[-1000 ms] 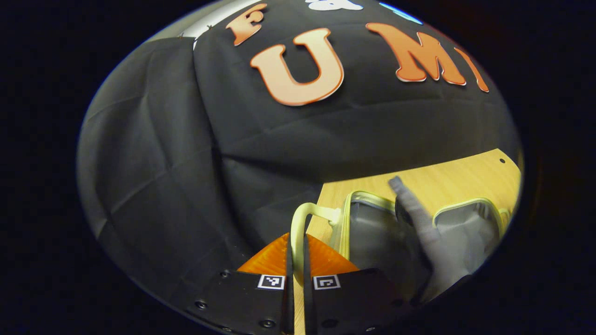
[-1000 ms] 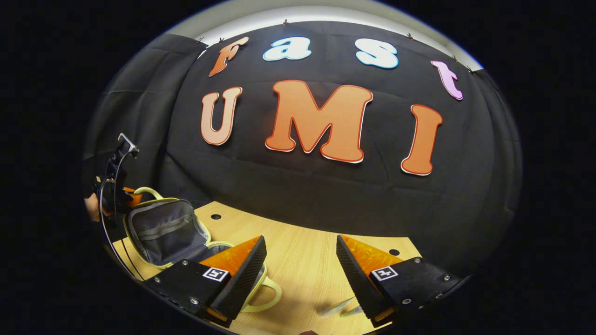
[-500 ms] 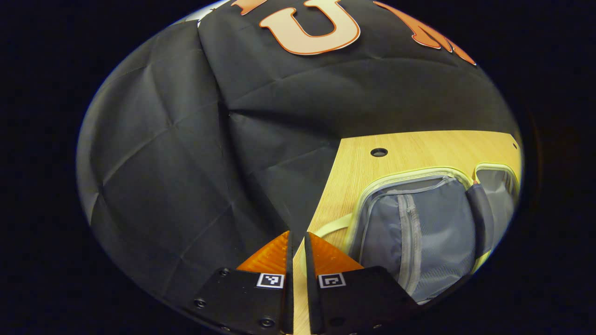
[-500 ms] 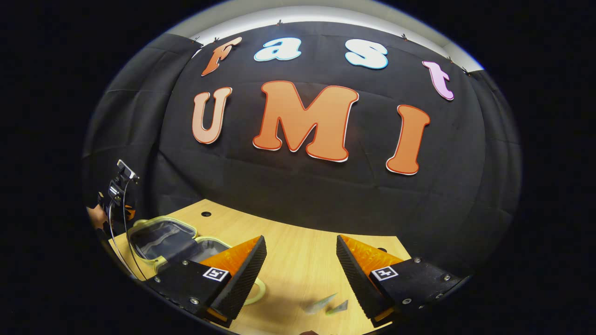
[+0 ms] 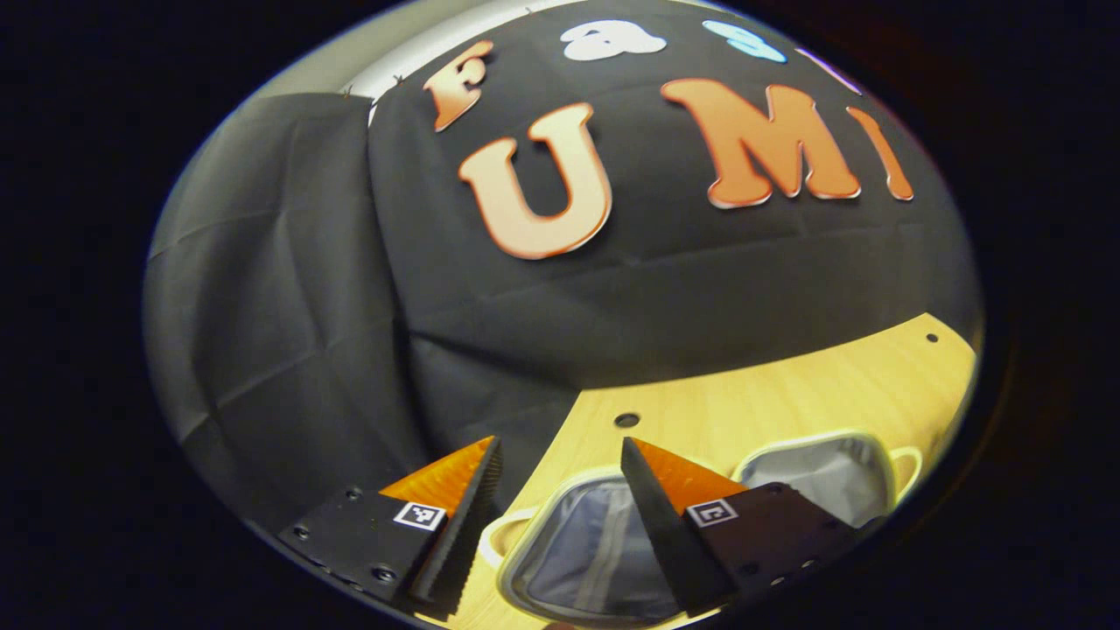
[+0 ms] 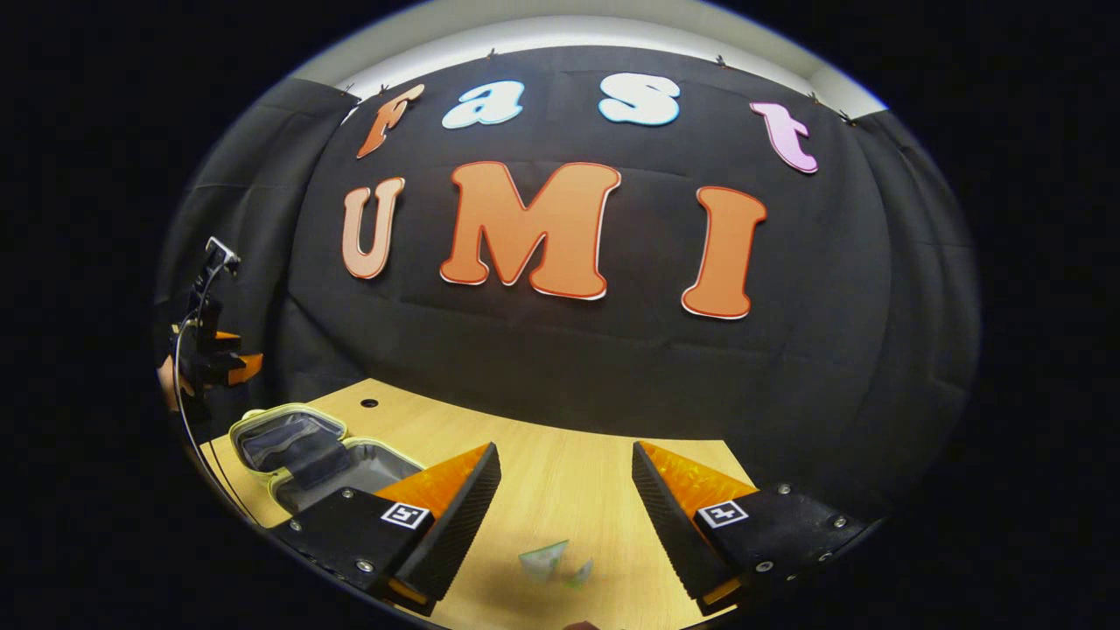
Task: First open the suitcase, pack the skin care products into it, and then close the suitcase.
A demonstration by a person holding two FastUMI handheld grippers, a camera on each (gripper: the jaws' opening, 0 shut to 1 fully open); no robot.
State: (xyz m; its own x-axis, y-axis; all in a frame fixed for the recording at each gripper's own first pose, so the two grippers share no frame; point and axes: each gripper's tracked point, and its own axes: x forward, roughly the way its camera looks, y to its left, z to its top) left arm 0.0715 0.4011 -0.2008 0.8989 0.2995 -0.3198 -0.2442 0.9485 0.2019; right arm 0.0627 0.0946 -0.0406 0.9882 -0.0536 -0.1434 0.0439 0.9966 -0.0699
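My left tongs (image 5: 560, 516) hang wide open above the suitcase (image 5: 612, 542), holding nothing. The suitcase lies opened flat near the left edge of the counter (image 5: 770, 394), both halves showing their grey lining. My right tongs (image 6: 564, 507) are just as wide open and empty, over the counter's middle. Just below their tips, two small pale packets (image 6: 547, 560) lie on the wood, well apart from the suitcase, toward the counter's near edge.
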